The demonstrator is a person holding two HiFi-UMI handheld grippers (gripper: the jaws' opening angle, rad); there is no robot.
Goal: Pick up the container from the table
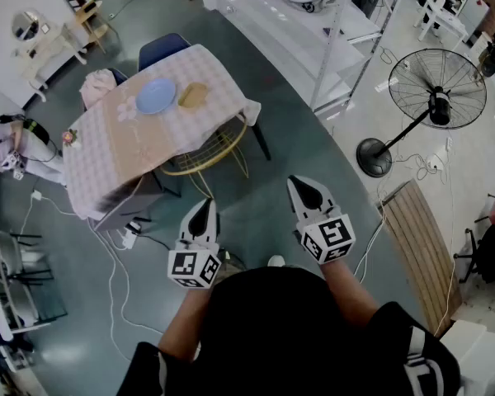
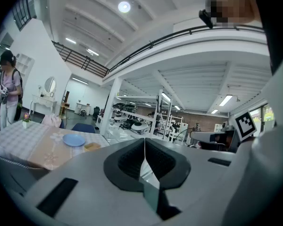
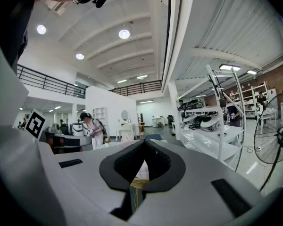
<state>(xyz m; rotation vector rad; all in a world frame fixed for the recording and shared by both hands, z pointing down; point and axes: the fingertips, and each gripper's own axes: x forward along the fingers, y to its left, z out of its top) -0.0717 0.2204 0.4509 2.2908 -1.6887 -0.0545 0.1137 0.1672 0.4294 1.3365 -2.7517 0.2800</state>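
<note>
At far left a person (image 1: 8,143) stands by the cloth-covered worktop (image 1: 99,180), where the tan container (image 1: 192,96) lies just beside a blue plate (image 1: 156,96). The left tool (image 1: 204,205) and right tool (image 1: 302,185) hover over the floor, well apart from it, each with jaws pressed together on nothing. The left gripper view catches plate and container; the right gripper view shows neither, only the person and a fan (image 3: 278,140).
</note>
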